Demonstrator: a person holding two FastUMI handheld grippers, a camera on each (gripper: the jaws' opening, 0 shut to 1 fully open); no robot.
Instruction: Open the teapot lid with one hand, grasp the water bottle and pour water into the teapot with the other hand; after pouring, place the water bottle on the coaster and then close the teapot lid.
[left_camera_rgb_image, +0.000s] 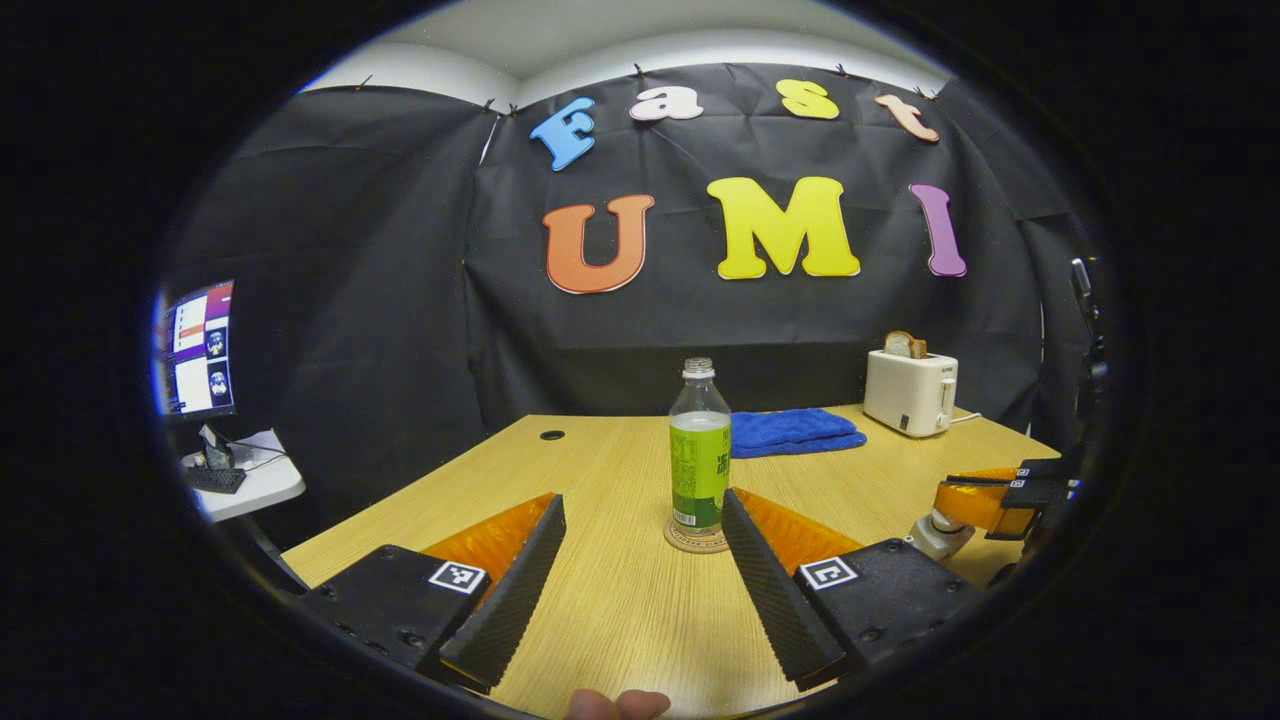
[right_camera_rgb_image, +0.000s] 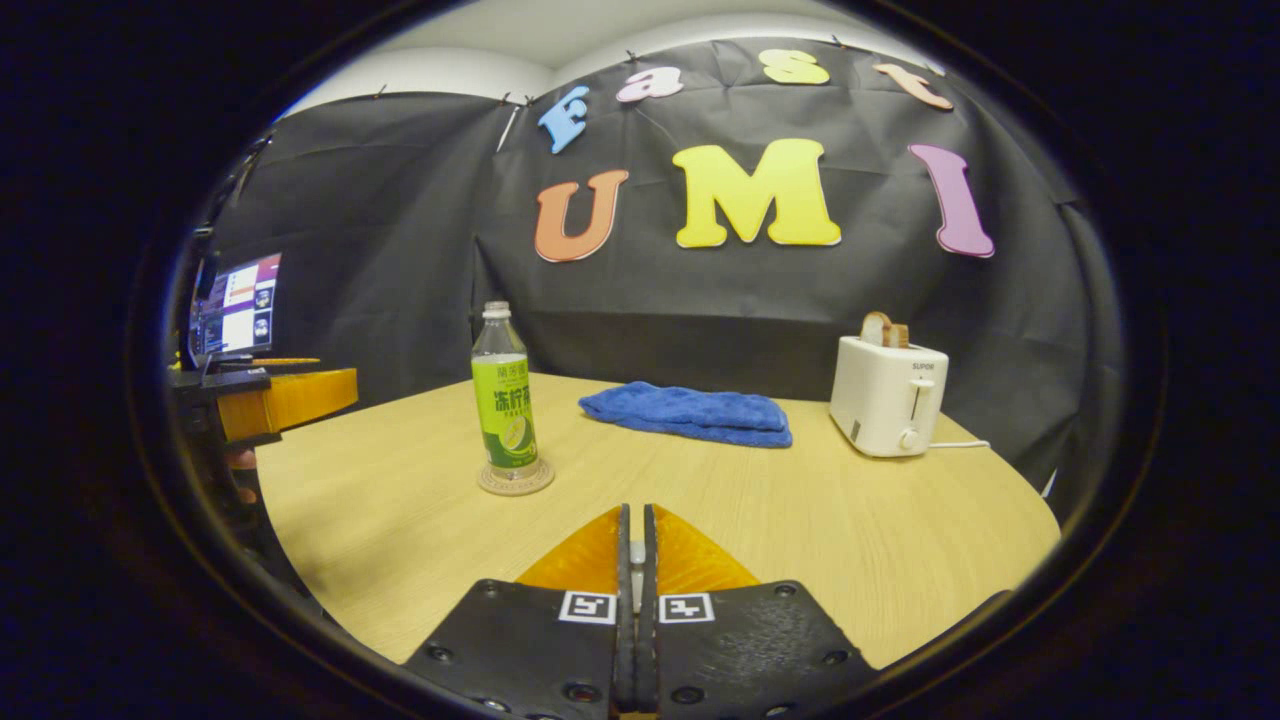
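With my left tool (left_camera_rgb_image: 640, 580) spread wide around nothing and my right tool (right_camera_rgb_image: 634, 560) pinched shut on something small and pale, the bottle (left_camera_rgb_image: 699, 450) stands capless on its coaster (left_camera_rgb_image: 694, 540) mid-desk (left_camera_rgb_image: 600, 600). I judge a careless nudge could tip and spill it.

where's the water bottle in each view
Left gripper view: water bottle at centre, upright on the coaster, between the open jaws.
Right gripper view: left of centre, on the coaster, beyond the shut jaws.
Shared landmark: blue towel, right of the bottle in both.
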